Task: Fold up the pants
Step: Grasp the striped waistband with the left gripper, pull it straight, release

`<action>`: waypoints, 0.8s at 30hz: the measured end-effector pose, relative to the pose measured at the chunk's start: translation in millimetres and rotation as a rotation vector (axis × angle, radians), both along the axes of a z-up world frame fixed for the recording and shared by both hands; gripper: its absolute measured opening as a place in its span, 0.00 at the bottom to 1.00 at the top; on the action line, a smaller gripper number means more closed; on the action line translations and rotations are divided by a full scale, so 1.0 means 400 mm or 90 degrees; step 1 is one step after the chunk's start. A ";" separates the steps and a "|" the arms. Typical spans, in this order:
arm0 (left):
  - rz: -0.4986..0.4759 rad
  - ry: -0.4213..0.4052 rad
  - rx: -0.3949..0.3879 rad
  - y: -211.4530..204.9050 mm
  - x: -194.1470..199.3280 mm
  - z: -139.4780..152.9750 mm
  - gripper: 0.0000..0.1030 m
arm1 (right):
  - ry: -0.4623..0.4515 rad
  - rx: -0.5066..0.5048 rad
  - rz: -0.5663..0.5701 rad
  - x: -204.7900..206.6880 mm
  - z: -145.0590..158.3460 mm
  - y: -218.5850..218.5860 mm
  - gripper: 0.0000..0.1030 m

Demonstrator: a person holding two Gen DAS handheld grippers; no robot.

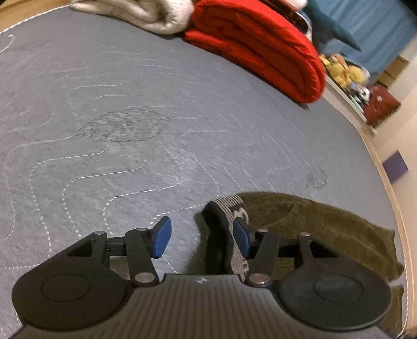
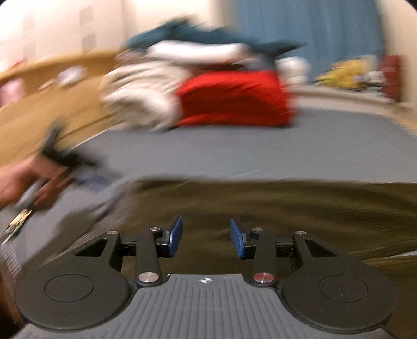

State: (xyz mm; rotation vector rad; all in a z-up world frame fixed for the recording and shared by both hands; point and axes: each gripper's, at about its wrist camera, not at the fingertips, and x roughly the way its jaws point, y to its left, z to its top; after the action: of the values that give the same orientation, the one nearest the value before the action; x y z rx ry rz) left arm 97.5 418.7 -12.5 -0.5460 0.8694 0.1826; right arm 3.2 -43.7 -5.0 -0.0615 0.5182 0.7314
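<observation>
Blue-padded fingers of the left gripper [image 1: 202,238] stand apart, pressing on nothing; the grey patterned waistband [image 1: 235,208] of the olive pants [image 1: 312,224] rises between them and lies against the right-hand pad. Those pants lie spread on the grey quilted mattress [image 1: 117,117], near its edge. In the blurred right wrist view, the right gripper [image 2: 206,236] also stands parted with nothing between its pads, over the olive cloth. At that view's left edge a person's hand [image 2: 23,180] holds the other tool. Farther back on the mattress sit a folded red quilt [image 1: 260,47] and, beside it, a pale folded blanket [image 1: 146,13].
</observation>
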 end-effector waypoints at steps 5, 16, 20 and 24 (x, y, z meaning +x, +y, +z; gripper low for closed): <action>-0.030 0.003 -0.001 -0.030 0.017 -0.009 0.63 | -0.043 -0.079 0.204 -0.153 -0.076 0.156 0.42; -0.074 0.038 0.020 -0.092 0.090 -0.085 0.64 | -0.030 -0.154 0.398 -0.307 -0.142 0.247 0.67; -0.085 0.027 0.030 -0.098 0.104 -0.114 0.64 | -0.069 -0.201 0.405 -0.320 -0.165 0.273 0.54; -0.079 0.009 0.031 -0.097 0.108 -0.110 0.47 | -0.064 -0.186 0.415 -0.313 -0.154 0.274 0.19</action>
State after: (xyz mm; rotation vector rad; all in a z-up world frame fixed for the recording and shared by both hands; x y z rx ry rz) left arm 140.7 380.0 -56.7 -0.4449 0.9077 0.0948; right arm -122.0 66.0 -66.4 -0.5571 0.5065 1.2746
